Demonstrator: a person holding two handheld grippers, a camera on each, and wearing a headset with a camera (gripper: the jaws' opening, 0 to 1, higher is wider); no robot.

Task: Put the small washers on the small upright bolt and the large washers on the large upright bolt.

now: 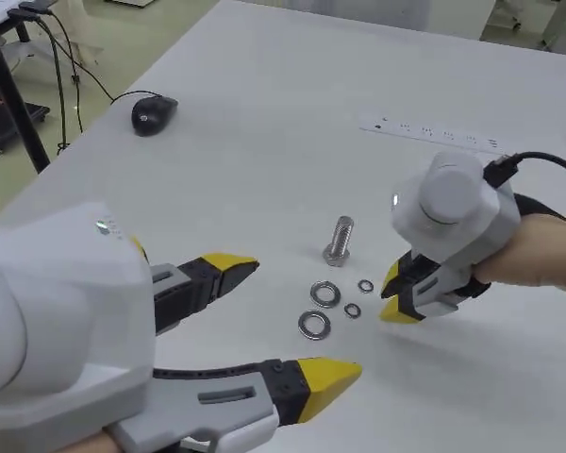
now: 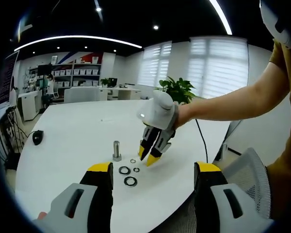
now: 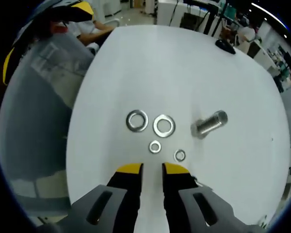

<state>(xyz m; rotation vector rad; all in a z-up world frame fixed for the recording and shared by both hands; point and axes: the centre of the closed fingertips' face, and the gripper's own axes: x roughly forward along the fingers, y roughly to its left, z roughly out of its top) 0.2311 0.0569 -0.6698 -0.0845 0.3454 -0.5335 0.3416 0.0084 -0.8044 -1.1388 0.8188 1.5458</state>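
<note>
One steel bolt (image 1: pixel 339 241) stands upright on the white table (image 1: pixel 264 123). Just in front of it lie two large washers (image 1: pixel 325 293) (image 1: pixel 314 325) and two small washers (image 1: pixel 365 286) (image 1: pixel 352 310), all flat and apart. My right gripper (image 1: pixel 394 297) hovers just right of the small washers, its jaws a narrow gap apart and empty. In the right gripper view the washers (image 3: pixel 164 125) and the bolt (image 3: pixel 209 124) lie ahead of its tips (image 3: pixel 153 170). My left gripper (image 1: pixel 283 321) is wide open, low at the near left, empty.
A black mouse (image 1: pixel 154 114) sits at the far left of the table. A white power strip (image 1: pixel 434 134) lies at the far right. The table's left edge drops to the floor, where cables and a stand (image 1: pixel 19 85) are.
</note>
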